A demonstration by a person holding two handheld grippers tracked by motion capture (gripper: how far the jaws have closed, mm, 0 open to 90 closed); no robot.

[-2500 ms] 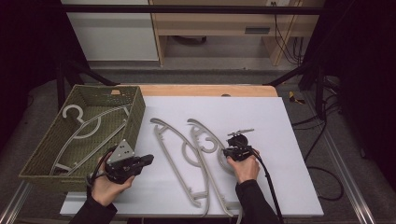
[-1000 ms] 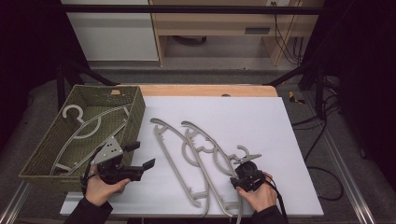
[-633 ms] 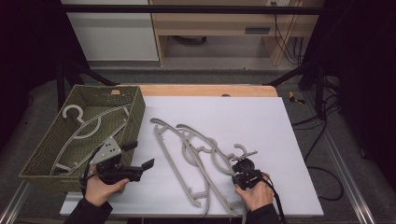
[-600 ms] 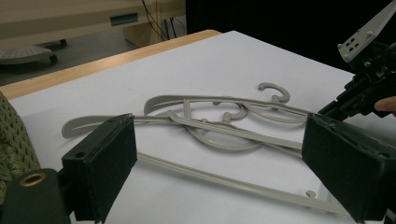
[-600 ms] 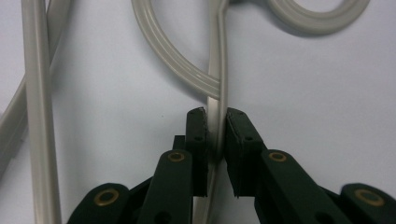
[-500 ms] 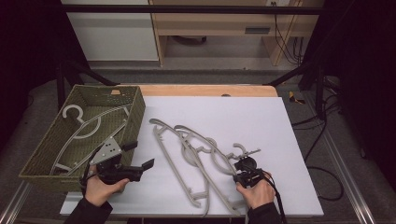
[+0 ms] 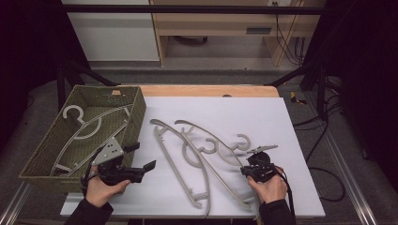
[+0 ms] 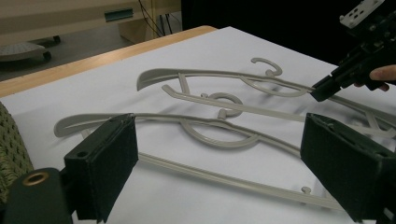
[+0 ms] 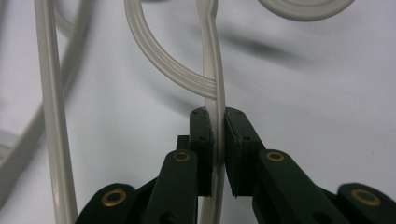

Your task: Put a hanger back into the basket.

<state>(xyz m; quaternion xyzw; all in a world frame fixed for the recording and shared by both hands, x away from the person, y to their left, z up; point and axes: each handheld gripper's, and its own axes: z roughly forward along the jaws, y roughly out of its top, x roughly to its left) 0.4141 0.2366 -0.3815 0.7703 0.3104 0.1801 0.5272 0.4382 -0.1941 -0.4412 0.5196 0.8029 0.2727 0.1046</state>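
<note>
Two grey plastic hangers lie overlapped on the white table (image 7: 291, 140). My right gripper (image 7: 246, 171) (image 9: 215, 116) is shut on the lower arm of the right-hand hanger (image 7: 202, 131) (image 9: 212, 79); its jaws have just been closing with that arm between the pads. The other hanger (image 7: 159, 125) (image 8: 93, 122) lies flat to its left. My left gripper (image 7: 141, 156) (image 8: 224, 172) hovers open beside the basket with nothing between its jaws, pointing at the hangers. In the left gripper view the right gripper (image 8: 327, 86) pinches the far hanger (image 8: 205, 73).
A green woven basket (image 7: 136, 117) stands at the table's left edge and holds one more grey hanger (image 7: 84, 129). A wooden strip (image 7: 206, 90) runs along the table's far edge. Cables (image 7: 324, 187) trail on the floor at the right.
My right hand came toward the near edge, shut on the right-hand hanger's arm, then drew slightly up and right. That hanger has swung and shifted with it. The left gripper kept still.
</note>
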